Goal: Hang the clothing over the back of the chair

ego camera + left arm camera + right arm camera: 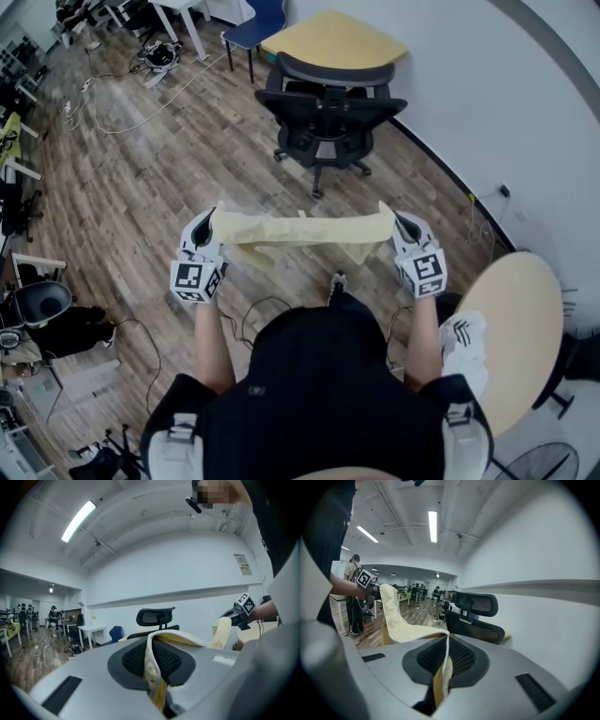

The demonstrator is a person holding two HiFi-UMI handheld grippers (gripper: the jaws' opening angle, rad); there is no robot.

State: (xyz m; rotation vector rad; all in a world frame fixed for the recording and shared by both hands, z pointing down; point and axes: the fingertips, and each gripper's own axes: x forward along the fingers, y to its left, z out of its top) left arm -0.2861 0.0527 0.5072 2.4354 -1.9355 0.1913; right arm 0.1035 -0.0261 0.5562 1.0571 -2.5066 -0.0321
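A pale yellow piece of clothing is stretched level between my two grippers, held up in front of me. My left gripper is shut on its left end, and the cloth runs out from between those jaws. My right gripper is shut on the right end, where the fabric is pinched too. The black office chair stands ahead of me near the white wall, its headrest and back showing beyond the cloth in both gripper views. The cloth is well short of the chair.
A yellow-topped table stands behind the chair by the wall. A round beige table is at my right. Cables trail over the wood floor at the left. White desks and people are far off.
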